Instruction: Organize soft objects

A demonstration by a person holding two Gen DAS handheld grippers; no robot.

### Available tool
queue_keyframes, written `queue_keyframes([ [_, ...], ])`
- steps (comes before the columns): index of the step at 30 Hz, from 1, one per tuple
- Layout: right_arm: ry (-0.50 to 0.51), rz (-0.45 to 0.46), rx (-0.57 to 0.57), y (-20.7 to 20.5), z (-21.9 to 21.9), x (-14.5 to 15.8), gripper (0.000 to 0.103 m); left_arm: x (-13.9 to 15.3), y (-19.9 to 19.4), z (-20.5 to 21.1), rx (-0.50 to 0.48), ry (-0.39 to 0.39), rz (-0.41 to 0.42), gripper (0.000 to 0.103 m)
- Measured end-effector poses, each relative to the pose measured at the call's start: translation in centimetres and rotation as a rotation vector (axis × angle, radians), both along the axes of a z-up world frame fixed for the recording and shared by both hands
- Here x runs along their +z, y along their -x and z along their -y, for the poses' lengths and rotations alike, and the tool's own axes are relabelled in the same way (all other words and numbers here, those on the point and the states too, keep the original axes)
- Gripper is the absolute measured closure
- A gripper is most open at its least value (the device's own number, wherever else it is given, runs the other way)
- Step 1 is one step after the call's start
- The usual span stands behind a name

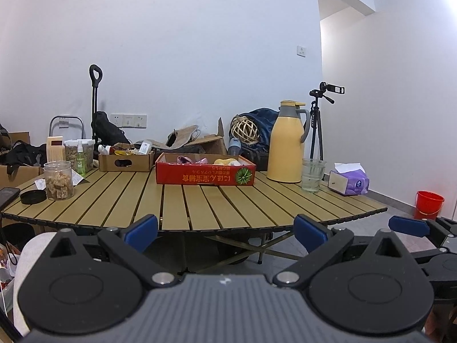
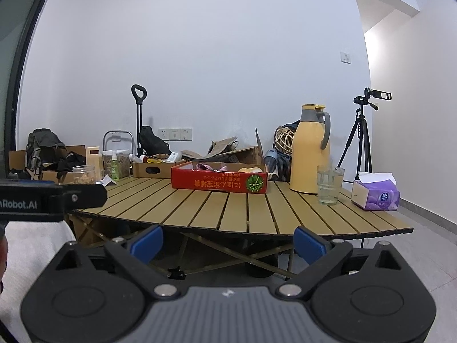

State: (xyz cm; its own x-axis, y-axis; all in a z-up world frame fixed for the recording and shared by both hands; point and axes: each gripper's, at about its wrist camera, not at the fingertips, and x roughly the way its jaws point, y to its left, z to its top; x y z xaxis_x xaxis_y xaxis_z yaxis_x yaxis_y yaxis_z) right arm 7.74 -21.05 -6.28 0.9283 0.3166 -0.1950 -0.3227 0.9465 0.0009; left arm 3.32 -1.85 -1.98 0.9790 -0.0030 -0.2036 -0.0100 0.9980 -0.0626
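A red cardboard box stands at the middle back of the slatted wooden table. Pink soft items and a yellow soft item lie inside it, mostly hidden by its wall. My left gripper is open and empty, in front of the table's near edge. My right gripper is open and empty, also short of the near edge. The right gripper's blue pad shows at the right of the left wrist view.
A yellow thermos jug, a glass of water and a purple tissue pack stand at the right. A snack jar, a black lid and a brown box are left. A red bucket sits on the floor.
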Motion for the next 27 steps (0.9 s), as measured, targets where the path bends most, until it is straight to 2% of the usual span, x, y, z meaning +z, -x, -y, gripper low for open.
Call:
queue_keyframes([
  [27, 0.005, 0.007, 0.009, 0.42, -0.09, -0.07, 0.004, 0.1, 0.42, -0.37, -0.001, 0.0, 0.002, 0.0],
])
